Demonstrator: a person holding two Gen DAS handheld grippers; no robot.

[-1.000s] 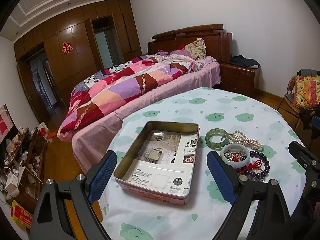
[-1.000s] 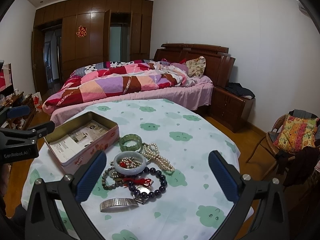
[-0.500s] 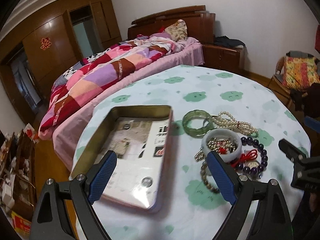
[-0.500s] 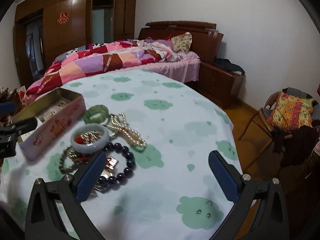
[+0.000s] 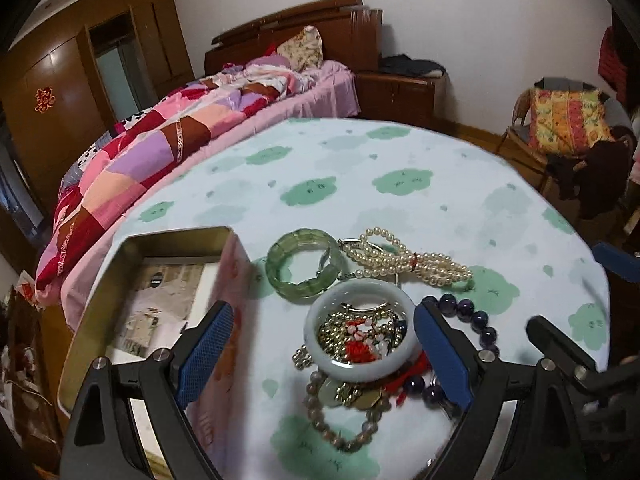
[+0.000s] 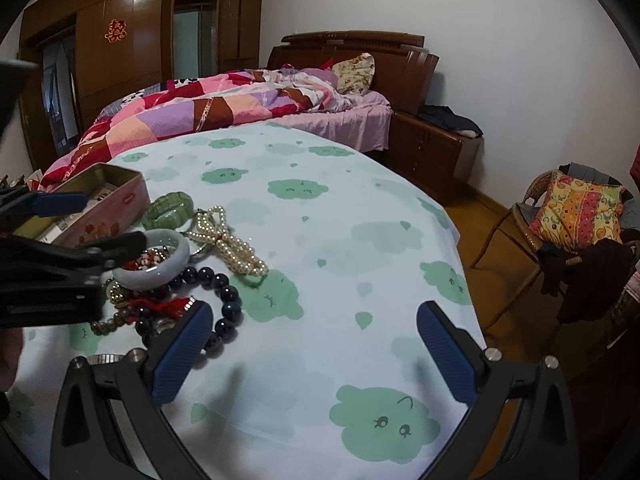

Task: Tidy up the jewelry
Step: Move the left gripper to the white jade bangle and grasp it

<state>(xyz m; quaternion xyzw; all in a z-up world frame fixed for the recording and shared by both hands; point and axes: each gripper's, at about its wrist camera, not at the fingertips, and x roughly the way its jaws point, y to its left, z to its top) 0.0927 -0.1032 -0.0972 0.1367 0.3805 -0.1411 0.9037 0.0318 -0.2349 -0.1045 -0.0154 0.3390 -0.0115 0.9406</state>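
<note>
A pile of jewelry lies on the round table: a white jade bangle (image 5: 384, 364) on top, a green bangle (image 5: 280, 268), a pearl string (image 5: 404, 260), dark purple beads (image 5: 472, 316) and a grey bead bracelet (image 5: 320, 420). An open pink tin (image 5: 168, 240) lies to their left. My left gripper (image 5: 324, 356) is open and hovers around the white bangle. My right gripper (image 6: 316, 352) is open and empty above bare cloth, right of the pile; the white bangle (image 6: 160, 276), pearls (image 6: 228, 244) and tin (image 6: 108, 208) show at its left.
The table has a white cloth with green clouds (image 6: 384, 424). A bed with a patchwork quilt (image 5: 168, 148) stands behind it. A chair with a bright cushion (image 6: 576, 216) stands at the right. The table edge drops off near the right gripper.
My left gripper has moved right from over the tin to over the white bangle and come closer to the table. My right gripper has swung right, away from the pile.
</note>
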